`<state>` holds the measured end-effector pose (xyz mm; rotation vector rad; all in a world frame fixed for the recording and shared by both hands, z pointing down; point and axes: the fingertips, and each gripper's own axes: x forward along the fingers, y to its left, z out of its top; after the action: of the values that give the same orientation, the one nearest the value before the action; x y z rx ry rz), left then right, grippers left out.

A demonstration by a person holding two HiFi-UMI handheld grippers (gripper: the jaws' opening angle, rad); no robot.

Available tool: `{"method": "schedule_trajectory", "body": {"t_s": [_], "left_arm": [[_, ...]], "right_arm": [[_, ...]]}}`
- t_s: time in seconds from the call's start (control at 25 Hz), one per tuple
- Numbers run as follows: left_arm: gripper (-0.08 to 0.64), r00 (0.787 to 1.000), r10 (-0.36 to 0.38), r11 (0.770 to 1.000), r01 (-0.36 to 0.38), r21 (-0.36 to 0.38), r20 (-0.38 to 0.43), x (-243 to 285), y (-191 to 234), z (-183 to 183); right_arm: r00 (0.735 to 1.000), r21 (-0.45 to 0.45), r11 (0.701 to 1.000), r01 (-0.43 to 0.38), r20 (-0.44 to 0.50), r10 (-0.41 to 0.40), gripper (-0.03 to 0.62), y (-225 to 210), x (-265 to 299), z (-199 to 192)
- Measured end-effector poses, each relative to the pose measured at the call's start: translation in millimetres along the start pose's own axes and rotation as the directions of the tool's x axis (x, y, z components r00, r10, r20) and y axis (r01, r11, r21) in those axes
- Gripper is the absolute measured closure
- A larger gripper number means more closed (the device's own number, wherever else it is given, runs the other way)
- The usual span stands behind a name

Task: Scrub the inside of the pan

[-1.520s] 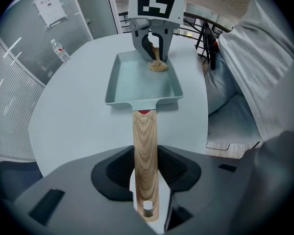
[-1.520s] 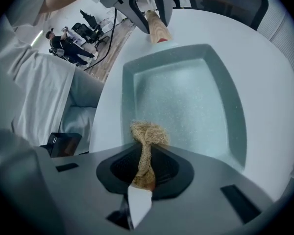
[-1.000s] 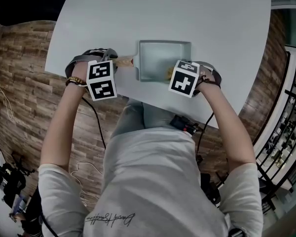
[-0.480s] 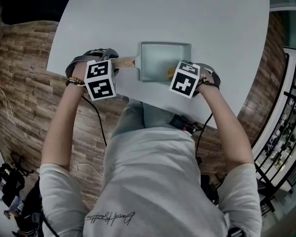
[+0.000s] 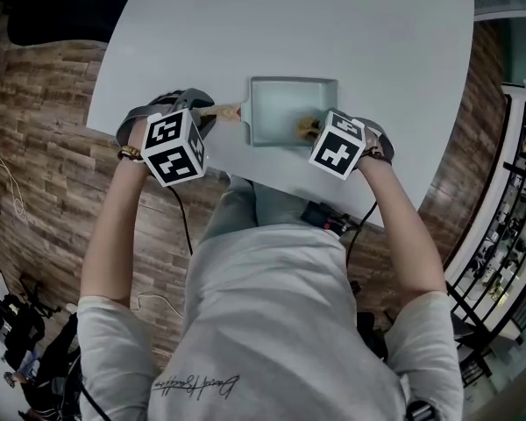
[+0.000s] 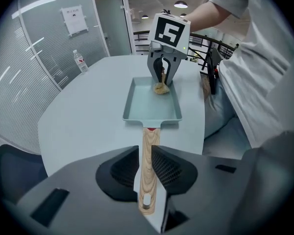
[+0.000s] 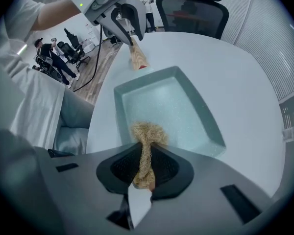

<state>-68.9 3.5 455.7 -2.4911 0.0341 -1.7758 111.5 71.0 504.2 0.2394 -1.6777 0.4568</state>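
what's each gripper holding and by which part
Left gripper, its jaws just closing, grips the pan by its wooden handle. Right gripper pinches the tan scrubber by its upper end, the tuft down in the pan.

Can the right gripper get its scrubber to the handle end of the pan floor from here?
Probably yes. The right gripper is shut on the tan fibrous scrubber, low inside the pale green rectangular pan at its end opposite the wooden handle; the floor between lies bare.
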Motion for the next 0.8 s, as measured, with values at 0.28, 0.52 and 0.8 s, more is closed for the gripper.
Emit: {"method": "schedule_trajectory", "body": {"t_s": [0.28,0.52,0.8], "left_arm": [[0.548,0.988,0.116,0.985,-0.101,-0.141,0.099,-30,5,21],[0.549,0.959,0.156,0.946,-0.076,-0.316,0.238,-49,-11,46],[0.549,0.904,0.254,0.841,-0.030,-0.541,0.344,-68,-29,66]], "right_arm": [[0.989,0.102,0.994,0.035,0.137,-0.049,0.525,3,-32,11],[0.961,0.188,0.981,0.058,0.254,-0.105,0.525,7,-62,22],[0.929,0.269,0.963,0.032,0.348,-0.128,0.525,30,-86,22]]}}
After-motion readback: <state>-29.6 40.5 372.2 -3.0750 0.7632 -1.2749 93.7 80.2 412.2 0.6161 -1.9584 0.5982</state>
